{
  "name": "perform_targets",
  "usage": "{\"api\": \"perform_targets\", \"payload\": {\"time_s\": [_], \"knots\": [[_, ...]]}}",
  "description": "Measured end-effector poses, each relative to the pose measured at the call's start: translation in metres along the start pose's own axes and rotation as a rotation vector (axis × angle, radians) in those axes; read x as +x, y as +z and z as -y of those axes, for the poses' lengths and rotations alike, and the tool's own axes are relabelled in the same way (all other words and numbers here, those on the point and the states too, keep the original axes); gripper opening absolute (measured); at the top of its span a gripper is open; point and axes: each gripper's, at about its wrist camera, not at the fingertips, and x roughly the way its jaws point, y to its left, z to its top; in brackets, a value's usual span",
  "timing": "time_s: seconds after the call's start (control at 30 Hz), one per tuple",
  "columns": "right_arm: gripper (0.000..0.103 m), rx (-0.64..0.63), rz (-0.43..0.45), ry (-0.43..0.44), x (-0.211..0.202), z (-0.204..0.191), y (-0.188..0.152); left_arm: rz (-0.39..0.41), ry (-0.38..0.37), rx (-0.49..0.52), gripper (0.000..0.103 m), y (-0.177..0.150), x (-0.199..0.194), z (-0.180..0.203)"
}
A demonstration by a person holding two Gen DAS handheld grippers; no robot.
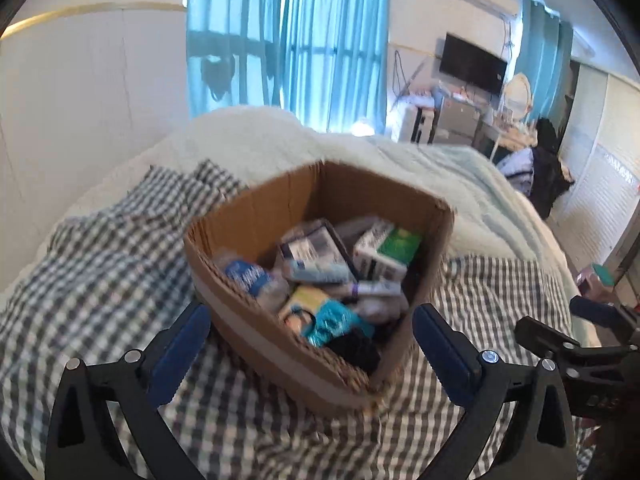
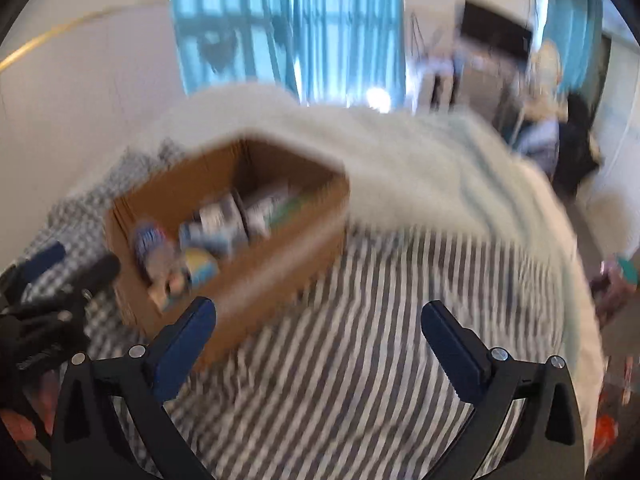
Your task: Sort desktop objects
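Note:
An open cardboard box sits on a checked bedsheet. It holds several small items: a blue-labelled bottle, a white and green carton, a dark-framed pack and a teal packet. My left gripper is open and empty, its jaws spread on either side of the box's near corner. My right gripper is open and empty, to the right of the box; that view is blurred. The right gripper also shows at the left wrist view's right edge.
A fluffy pale blanket lies behind the box. White wall at left, blue curtains behind the bed. A desk with a monitor and clutter stands at the far right. The bed edge drops off at right.

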Motion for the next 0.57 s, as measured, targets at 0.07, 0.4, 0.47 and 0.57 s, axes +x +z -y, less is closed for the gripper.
{"api": "perform_targets", "payload": {"time_s": [0.07, 0.4, 0.47, 0.57], "knots": [[0.103, 0.032, -0.02, -0.011, 0.004, 0.006, -0.003, -0.046, -0.017, 0.02, 0.103, -0.002, 0.006, 0.006], [0.103, 0.037, 0.006, 0.001, -0.002, 0.007, -0.004, -0.061, -0.011, 0.046, 0.103, -0.006, 0.014, 0.023], [0.103, 0.044, -0.003, 0.01, 0.001, 0.01, -0.007, -0.025, 0.029, 0.08, 0.103, -0.009, 0.01, 0.029], [0.103, 0.055, -0.001, 0.015, -0.001, 0.016, -0.01, -0.027, 0.012, 0.082, 0.103, -0.007, 0.006, 0.033]]}}
